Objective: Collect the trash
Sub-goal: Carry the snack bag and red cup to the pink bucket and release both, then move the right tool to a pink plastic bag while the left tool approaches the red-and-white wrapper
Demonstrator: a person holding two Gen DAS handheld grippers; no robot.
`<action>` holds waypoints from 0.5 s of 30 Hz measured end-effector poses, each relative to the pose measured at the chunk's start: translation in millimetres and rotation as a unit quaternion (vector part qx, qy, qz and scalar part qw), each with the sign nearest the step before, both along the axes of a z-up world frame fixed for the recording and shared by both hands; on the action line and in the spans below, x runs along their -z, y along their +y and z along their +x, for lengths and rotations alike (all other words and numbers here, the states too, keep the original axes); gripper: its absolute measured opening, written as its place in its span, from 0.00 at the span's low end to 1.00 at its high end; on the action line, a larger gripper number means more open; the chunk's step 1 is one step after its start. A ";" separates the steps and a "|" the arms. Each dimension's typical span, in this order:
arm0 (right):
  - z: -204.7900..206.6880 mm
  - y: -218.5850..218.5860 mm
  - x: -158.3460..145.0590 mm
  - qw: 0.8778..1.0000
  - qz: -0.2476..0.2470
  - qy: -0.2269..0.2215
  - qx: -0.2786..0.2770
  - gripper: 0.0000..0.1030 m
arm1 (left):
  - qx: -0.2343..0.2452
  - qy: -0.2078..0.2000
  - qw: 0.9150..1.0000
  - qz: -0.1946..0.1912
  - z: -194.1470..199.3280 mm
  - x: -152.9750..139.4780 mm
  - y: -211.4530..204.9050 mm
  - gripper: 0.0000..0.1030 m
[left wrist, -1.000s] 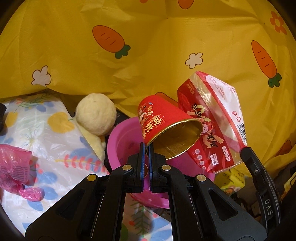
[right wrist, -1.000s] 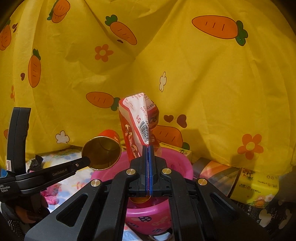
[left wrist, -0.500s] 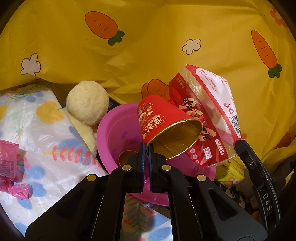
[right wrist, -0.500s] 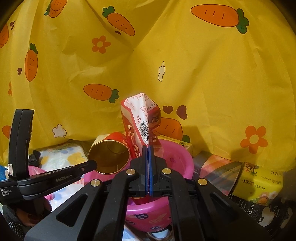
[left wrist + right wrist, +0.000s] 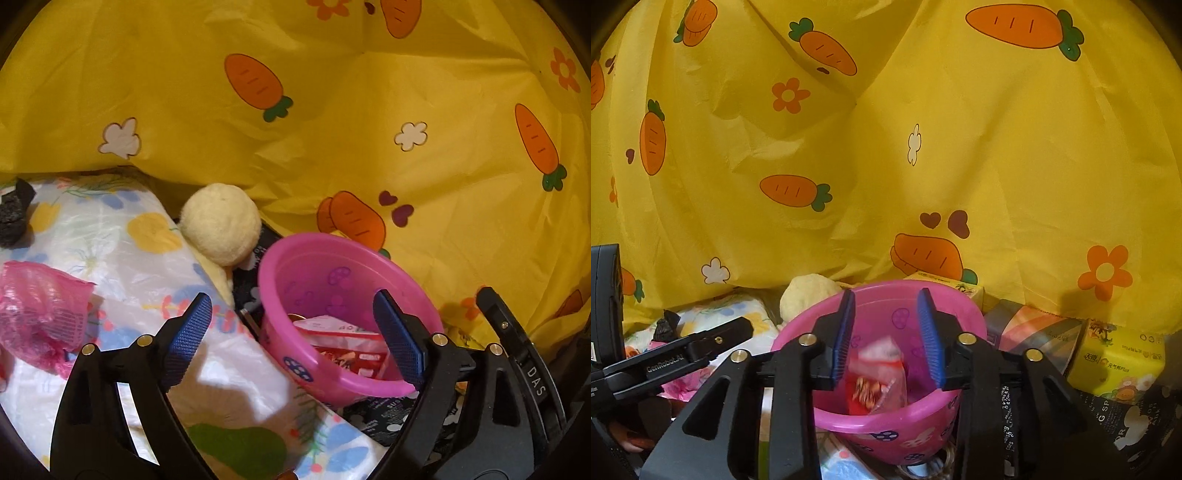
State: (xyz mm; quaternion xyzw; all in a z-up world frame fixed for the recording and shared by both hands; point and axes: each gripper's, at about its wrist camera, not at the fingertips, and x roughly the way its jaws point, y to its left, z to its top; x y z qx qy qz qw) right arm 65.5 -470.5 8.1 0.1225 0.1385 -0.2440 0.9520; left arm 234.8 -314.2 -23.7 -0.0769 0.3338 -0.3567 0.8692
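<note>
With both jaws spread wide and empty, the left gripper [image 5: 291, 332] and right gripper [image 5: 886, 339] hover over the pink basin [image 5: 827, 413], where the red wrapper [image 5: 877, 384] lies; next likely calls for reaching the pink bag [image 5: 40, 314] on the floral sheet's [image 5: 122, 236] left edge.

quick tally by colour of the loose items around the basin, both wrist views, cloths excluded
Pink: 2, the round pink plastic basin and the crumpled pink plastic bag
Red and white: 1, the red-and-white printed wrapper lying inside that basin
Cream: 1, the fuzzy cream ball
Yellow: 1, the yellow tissue pack
Total: 5
</note>
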 end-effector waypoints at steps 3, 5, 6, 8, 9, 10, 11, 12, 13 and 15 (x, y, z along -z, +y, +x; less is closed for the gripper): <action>-5.8 10.6 -4.3 1.000 -0.001 -0.010 -0.006 0.40 | -0.035 -0.014 0.999 0.002 -4.1 -7.1 25.8 0.90; -10.3 21.0 -5.7 1.000 -0.005 -0.016 -0.011 0.53 | -0.058 -0.024 0.998 0.008 -9.3 -11.2 43.9 0.92; -13.0 27.6 -6.1 1.000 -0.008 -0.019 -0.014 0.56 | -0.069 -0.031 0.997 0.013 -12.8 -13.0 53.2 0.93; -17.2 40.4 -6.9 0.999 -0.010 -0.025 -0.023 0.65 | -0.097 -0.044 0.994 0.024 -19.5 -16.7 71.8 0.93; -19.0 47.7 -6.7 0.999 -0.008 -0.026 -0.030 0.67 | -0.109 -0.049 0.992 0.029 -23.4 -18.4 82.2 0.93; -20.3 54.9 -6.5 0.999 -0.007 -0.028 -0.038 0.71 | -0.122 -0.054 0.991 0.032 -26.6 -19.8 92.3 0.94; -21.9 63.6 -6.3 0.998 -0.007 -0.029 -0.047 0.73 | -0.136 -0.057 0.988 0.035 -30.8 -20.6 104.3 0.94; -22.3 71.0 -6.9 0.998 -0.007 -0.029 -0.055 0.74 | -0.149 -0.060 0.986 0.039 -35.1 -21.1 115.7 0.94; -23.1 79.5 -7.1 0.997 -0.008 -0.029 -0.065 0.75 | -0.160 -0.063 0.984 0.041 -39.1 -21.3 127.0 0.94; -24.3 95.9 -7.9 0.996 -0.009 -0.030 -0.082 0.77 | -0.184 -0.069 0.979 0.053 -47.2 -20.5 150.0 0.94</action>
